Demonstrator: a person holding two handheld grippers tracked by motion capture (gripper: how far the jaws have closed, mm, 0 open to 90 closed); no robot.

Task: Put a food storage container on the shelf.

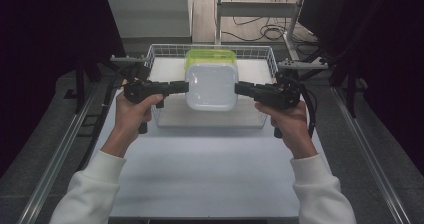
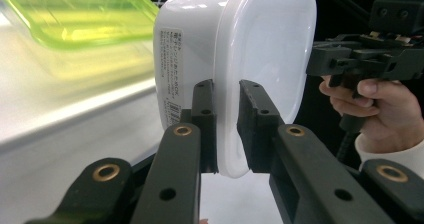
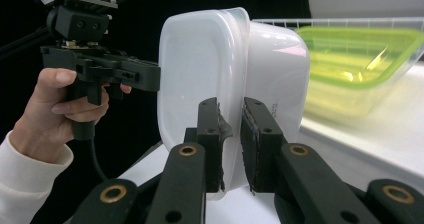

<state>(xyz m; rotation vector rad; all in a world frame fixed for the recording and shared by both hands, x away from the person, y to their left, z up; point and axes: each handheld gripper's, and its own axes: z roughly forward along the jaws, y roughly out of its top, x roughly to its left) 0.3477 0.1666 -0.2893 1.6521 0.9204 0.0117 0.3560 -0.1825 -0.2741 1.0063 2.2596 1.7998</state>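
A white plastic container [image 1: 211, 86] with its lid on hangs above the wire basket [image 1: 165, 47], held from both sides. My left gripper [image 1: 186, 87] is shut on the rim at its left edge, and in the left gripper view the jaws [image 2: 227, 119] pinch the lid flange of the container [image 2: 265, 44]. My right gripper [image 1: 237, 89] is shut on the opposite edge; the right gripper view has its jaws [image 3: 231, 134] clamped on the same flange of the container [image 3: 200, 69]. Each gripper view also catches the other hand and gripper beyond the container.
A clear container with a green lid [image 1: 210, 56] sits in the basket at the back, partly under the lifted one. The basket stands on a white table [image 1: 210, 169]. Metal rails run along both table sides, and cables lie on the floor behind.
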